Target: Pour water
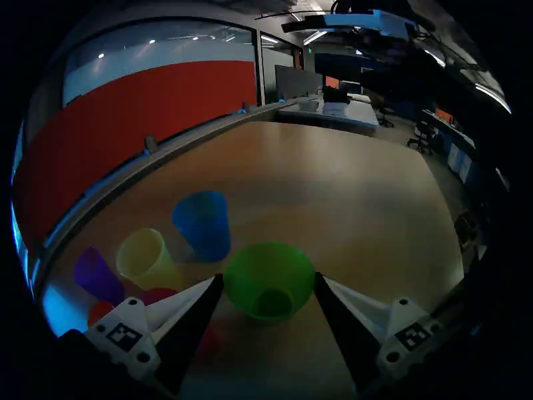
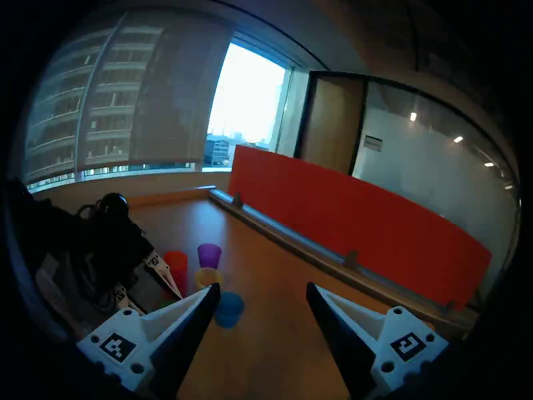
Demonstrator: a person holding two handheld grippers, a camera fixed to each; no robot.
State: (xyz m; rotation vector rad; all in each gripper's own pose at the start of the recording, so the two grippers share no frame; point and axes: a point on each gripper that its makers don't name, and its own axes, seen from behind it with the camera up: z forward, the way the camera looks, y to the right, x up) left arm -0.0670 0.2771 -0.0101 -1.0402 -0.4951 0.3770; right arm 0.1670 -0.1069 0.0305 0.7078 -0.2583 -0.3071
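The left gripper (image 1: 266, 276) has its fingers spread wide, one on either side of the green cup (image 1: 270, 287); the tips sit just beside the cup's rim, and whether they press on it cannot be told; the cup's mouth faces the camera, so its inside and bottom show; it is on or just above the wooden table (image 1: 346, 200), which of the two I cannot tell. Beyond the left finger stand more cups: a blue cup (image 1: 202, 223) nearest the green one, a yellow cup (image 1: 143, 257) beside it, a purple cup (image 1: 96, 273) farther out, and a red cup (image 1: 158, 294) partly hidden behind the finger; behind them a red partition (image 1: 133, 113) runs along the table's edge.

The right gripper (image 2: 263, 286) is released, its fingers wide apart with nothing between them, hovering over bare tabletop; in the right gripper view the blue cup is just past the left fingertip, with the yellow, purple and red cups behind it; farther left the other gripper reaches in towards the cups, held by a dark-covered hand (image 2: 100, 247); a bright window (image 2: 246, 100) lies beyond.
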